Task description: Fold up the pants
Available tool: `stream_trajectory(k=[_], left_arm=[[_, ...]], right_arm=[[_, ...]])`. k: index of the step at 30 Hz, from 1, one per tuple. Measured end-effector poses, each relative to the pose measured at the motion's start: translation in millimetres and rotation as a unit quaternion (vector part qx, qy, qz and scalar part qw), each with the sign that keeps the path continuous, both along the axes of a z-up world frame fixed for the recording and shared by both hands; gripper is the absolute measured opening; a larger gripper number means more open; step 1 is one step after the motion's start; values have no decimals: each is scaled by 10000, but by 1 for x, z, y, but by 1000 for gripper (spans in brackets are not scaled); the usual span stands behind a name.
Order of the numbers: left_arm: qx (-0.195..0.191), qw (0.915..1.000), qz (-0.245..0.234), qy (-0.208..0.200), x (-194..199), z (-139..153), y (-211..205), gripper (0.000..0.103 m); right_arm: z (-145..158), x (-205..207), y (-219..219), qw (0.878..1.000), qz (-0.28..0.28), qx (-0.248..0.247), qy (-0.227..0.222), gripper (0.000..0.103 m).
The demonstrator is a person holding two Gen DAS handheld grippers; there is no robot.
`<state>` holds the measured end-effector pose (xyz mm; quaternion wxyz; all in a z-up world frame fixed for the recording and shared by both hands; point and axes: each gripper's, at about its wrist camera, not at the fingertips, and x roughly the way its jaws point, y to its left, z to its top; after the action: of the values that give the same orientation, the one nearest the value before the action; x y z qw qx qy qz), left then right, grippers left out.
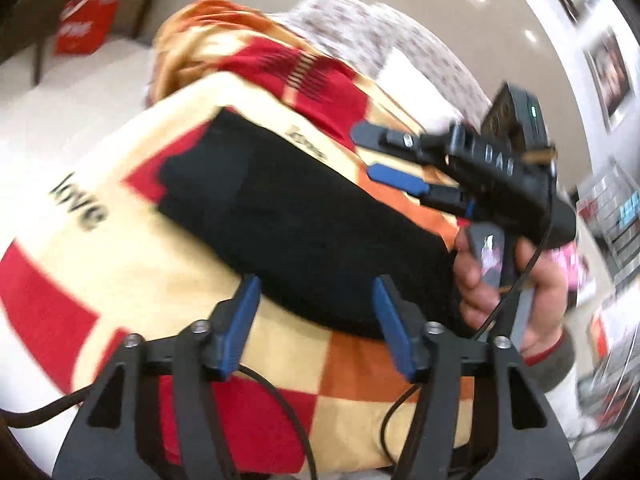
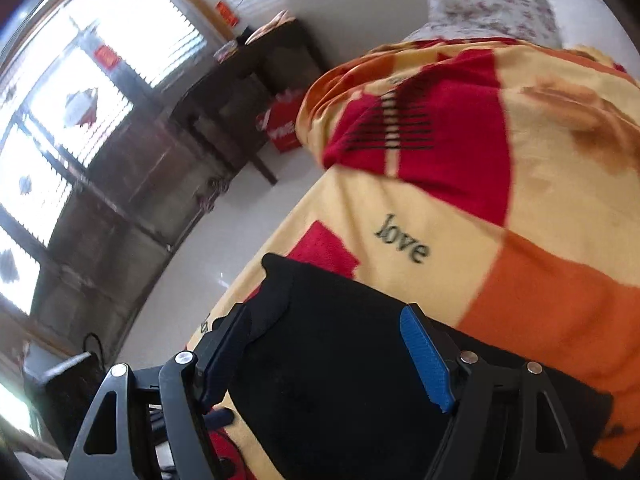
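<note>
The black pants [image 1: 296, 220] lie folded into a compact block on the red, orange and cream checked blanket [image 1: 120, 280]; they also show in the right wrist view [image 2: 328, 368]. My left gripper [image 1: 316, 292] is open and empty, its blue-padded fingers [image 1: 244, 316] just above the near edge of the pants. My right gripper [image 2: 328, 324] is open and empty above the pants. In the left wrist view the right gripper [image 1: 384, 156] hovers over the far right side of the pants, held by a hand [image 1: 504, 280].
The blanket covers a bed with a flowered pillow [image 1: 360, 28] at its head. A red bag [image 1: 86, 20] stands on the pale floor by a dark wooden table [image 2: 240, 80]. Windows [image 2: 80, 80] are on the left. Cables [image 1: 272, 396] trail near the left gripper.
</note>
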<state>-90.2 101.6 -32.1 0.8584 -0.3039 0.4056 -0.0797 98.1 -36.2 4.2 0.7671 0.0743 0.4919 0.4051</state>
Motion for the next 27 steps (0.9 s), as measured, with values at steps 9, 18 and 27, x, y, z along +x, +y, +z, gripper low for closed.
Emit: stream_trajectory(k=[9,18,27], left_arm=[[-290,9926,1080,483,19,-23,29,71],[-471,9930,1070,188,49,-25,16,80],[1042,9914,230,-755,43,6,-26,20]], right_arm=[[-20,15,41,9991,299,-304,53,75],[-11,22,13,9997,4,-237,49,75],[20,16,0,9999,-100,42,-77,75]])
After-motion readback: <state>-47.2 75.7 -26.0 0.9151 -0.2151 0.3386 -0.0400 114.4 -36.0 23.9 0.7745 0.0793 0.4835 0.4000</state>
